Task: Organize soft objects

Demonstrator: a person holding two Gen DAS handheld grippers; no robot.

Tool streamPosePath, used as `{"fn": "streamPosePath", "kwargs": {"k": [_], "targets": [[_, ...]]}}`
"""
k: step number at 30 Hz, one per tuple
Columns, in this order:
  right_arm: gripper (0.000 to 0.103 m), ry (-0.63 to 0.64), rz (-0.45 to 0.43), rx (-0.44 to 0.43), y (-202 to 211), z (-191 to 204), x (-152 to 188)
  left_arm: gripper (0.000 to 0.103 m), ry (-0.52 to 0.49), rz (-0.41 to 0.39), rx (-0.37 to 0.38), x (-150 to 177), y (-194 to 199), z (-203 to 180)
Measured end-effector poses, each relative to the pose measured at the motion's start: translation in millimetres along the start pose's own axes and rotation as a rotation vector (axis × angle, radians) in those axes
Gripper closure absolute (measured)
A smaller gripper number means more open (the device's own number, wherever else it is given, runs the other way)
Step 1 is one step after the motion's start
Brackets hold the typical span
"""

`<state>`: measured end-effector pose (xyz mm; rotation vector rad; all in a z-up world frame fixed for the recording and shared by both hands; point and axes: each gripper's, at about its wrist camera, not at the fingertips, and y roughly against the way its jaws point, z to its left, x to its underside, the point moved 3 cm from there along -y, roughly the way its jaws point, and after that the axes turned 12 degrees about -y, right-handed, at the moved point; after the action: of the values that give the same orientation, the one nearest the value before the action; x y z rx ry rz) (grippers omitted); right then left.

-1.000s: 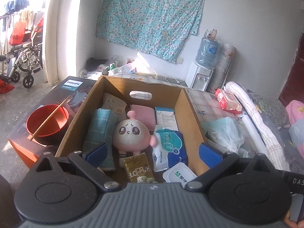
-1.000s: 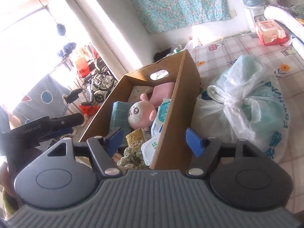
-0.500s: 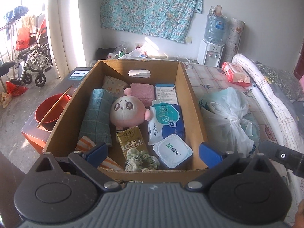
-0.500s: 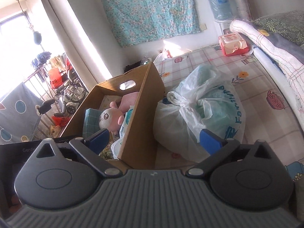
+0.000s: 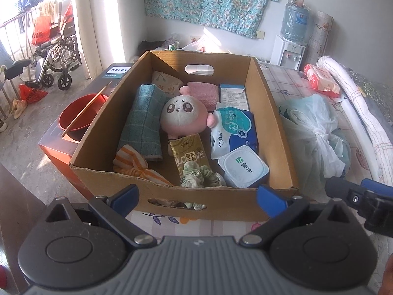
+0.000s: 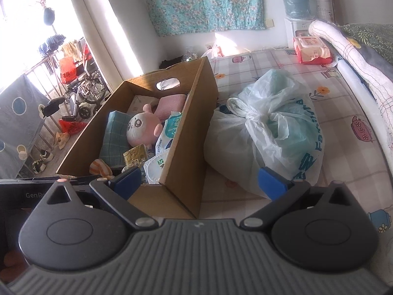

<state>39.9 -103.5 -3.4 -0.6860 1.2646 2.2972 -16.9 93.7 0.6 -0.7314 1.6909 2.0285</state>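
Both tools [image 5: 198, 197] [image 6: 199, 180] farther back than before, jaws apart, empty; box [image 5: 221, 204] bottom half-hidden.

Sunlit white wall [image 5: 343, 12], floral cloth [image 5: 211, 0], water dispenser [image 5: 289, 49], wheelchair [image 5: 56, 56].

plush toy [image 5: 183, 116] pink-white | towel [image 5: 143, 123] teal checked | cloth [image 5: 133, 163] orange-white striped | box [image 5: 277, 123] brown
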Motion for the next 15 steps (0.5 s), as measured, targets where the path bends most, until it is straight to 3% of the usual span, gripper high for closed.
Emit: {"fn": "streamPosePath", "kwargs": {"k": [15], "targets": [[0.001,0.063,0.076,0.067,-27.5,10.3,7.7,0.0,-0.011,0.041,0.006,5.8,-12.8,2.7]]}}
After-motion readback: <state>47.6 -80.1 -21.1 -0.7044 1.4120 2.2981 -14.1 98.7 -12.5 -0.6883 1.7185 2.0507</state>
